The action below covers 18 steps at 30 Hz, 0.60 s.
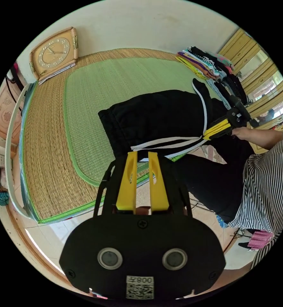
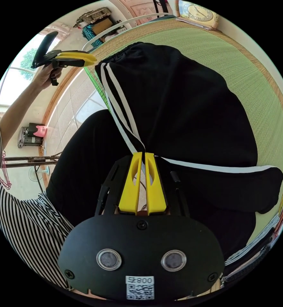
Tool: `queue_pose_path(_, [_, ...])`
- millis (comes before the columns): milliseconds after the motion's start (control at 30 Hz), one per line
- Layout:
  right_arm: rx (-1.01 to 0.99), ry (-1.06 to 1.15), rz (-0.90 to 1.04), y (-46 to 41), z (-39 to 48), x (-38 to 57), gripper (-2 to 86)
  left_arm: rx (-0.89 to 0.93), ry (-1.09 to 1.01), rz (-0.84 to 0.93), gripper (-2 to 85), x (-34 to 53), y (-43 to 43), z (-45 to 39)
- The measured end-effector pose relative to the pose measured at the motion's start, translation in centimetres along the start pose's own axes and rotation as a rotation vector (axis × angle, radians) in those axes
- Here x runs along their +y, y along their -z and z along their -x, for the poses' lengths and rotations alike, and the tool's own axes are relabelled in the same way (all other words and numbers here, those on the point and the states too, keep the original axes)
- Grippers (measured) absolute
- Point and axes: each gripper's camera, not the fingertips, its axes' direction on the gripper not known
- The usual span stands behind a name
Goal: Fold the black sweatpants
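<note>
Black sweatpants point(image 1: 160, 118) with white side stripes are held stretched above a green-bordered woven mat point(image 1: 93, 105), a folded portion resting on the mat and the striped edge lifted between two claws. In the left gripper view, the left claw point(image 1: 142, 154) is seen with its yellow jaws nearly together, pinching the striped hem at the fabric's near edge. The right claw point(image 1: 208, 133) is pictured at the other end of the stripes, gripped by a hand point(image 1: 244, 132) extending from a striped sleeve. In the right gripper view, the right claw point(image 2: 143, 154) is shown pressed together on the point where the white stripes converge. A wooden clock point(image 1: 54, 52) is propped against the wall, and a pile of folded clothes point(image 1: 208, 64) is stacked at the mat's far corner.
</note>
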Motion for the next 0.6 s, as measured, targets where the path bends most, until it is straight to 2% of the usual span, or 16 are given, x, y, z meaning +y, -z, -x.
queue_pose_path(133, [0.003,-0.003,-0.006,-0.5,-0.6,0.3,1.6,0.093,0.056,-0.085,4.8,1.5,-1.6,-0.3])
queue_pose_path(300, [-0.013,-0.025,-0.010,-1.0,-1.7,0.7,1.7,-0.003,0.188,0.054,0.9,2.9,-7.1,0.6])
queue_pose_path(400, [-0.049,-0.053,-0.020,-1.1,-2.8,1.0,1.8,0.042,0.261,0.012,0.4,4.1,-7.7,1.4])
queue_pose_path(600, [-0.153,-0.106,-0.062,-0.9,-4.7,2.1,1.8,-0.028,0.255,0.042,0.1,4.6,-8.7,0.4])
